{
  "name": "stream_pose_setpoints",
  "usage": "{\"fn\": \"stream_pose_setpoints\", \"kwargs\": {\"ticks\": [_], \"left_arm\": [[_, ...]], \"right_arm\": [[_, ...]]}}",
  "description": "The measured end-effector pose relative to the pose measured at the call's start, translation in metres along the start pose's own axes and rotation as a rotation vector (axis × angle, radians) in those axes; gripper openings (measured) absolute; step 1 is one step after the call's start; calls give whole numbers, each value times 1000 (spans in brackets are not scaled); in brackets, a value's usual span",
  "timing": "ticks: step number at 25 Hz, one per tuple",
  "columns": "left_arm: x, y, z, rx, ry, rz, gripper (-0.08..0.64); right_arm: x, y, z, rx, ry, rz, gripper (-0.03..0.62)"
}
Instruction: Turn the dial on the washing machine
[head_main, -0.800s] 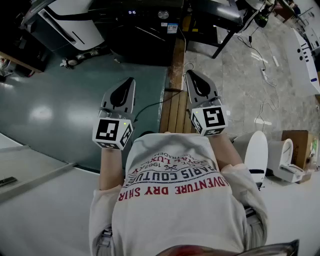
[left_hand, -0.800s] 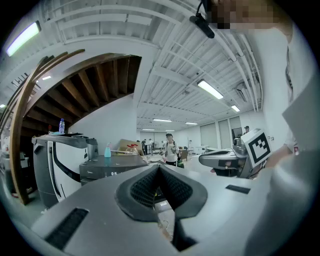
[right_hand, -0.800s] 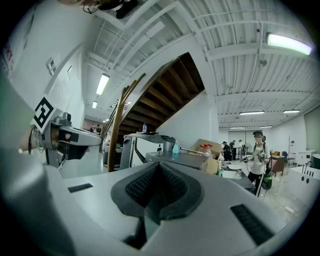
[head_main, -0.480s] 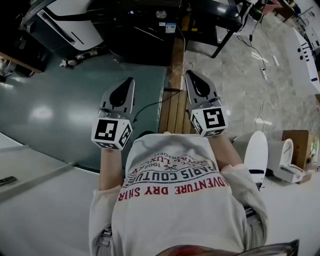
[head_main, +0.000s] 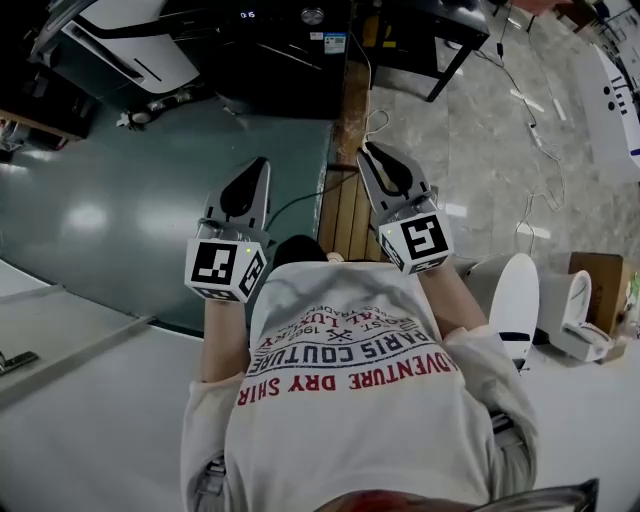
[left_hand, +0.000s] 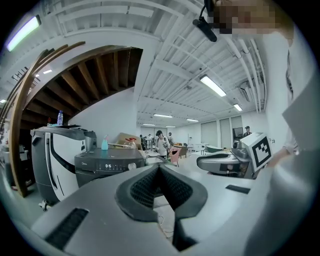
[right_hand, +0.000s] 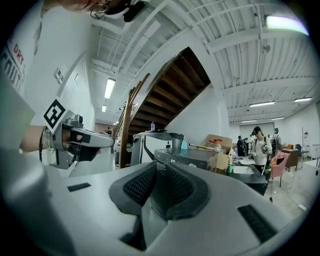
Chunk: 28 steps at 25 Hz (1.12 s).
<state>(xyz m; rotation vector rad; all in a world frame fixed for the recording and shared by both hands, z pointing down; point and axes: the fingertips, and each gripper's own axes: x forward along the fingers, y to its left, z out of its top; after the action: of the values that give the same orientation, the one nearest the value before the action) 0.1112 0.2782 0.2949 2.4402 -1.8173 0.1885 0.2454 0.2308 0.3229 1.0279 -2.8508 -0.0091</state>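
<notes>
**Item: dial-turning task, approach stage**

- Washing machine (head_main: 285, 45): dark cabinet at the far end of the scene, well apart from the person. It stands on the floor just right of a white appliance (head_main: 130, 40).
- Dial (head_main: 312, 16): small round knob on the machine's top panel, right of a lit display. In the left tool's view it shows beside that display. Nothing touches it.
- Left tool (head_main: 262, 162): held in front of the chest and pointing toward the machine. Its jaws are together at the tips with nothing between them.
- Right tool (head_main: 368, 150): held level with the left one over a wooden floor strip (head_main: 345, 205). Its jaws are closed and it is empty.
- Spray bottle (left_hand: 104, 144): blue, upright on the machine's top, left of the dial's position.

**Step in hand:** apparently the walk-up to the machine; no contact yet.

**Next move calls for:** closing the gap to the far panel, spreading one tool's jaws, and setting them either side of the knob before any twist. The knob is small and the pads could slip off it.
</notes>
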Motion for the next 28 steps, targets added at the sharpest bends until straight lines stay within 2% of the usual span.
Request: {"fn": "stream_pose_setpoints", "kwargs": {"ticks": [1,2,3,9,13,18,22,28], "left_arm": [[3,0,-2,-4,7,1,17],[5,0,-5,-8,16,3,17],[7,2,-7,-14,26,6,17],[21,27,-9,-41,56,33,17],[40,51,-17,-44,76,24,17],[81,112,-23,-57,93,10,17],[126,167,-22,-72,113,-43,17],[207,243,0,-94,128,-172,17]], "right_arm": [[2,-6,-1,0,-3,-14,77],[4,-11,-1,-3,-3,-26,169],[7,-15,0,-14,-1,-32,231],[38,-20,17,-70,-43,-15,236],[69,-35,-3,-49,26,-30,236],[138,-51,-10,-14,60,-63,236],[197,-65,-13,14,117,-116,238],[285,-99,0,56,205,-213,236]]}}
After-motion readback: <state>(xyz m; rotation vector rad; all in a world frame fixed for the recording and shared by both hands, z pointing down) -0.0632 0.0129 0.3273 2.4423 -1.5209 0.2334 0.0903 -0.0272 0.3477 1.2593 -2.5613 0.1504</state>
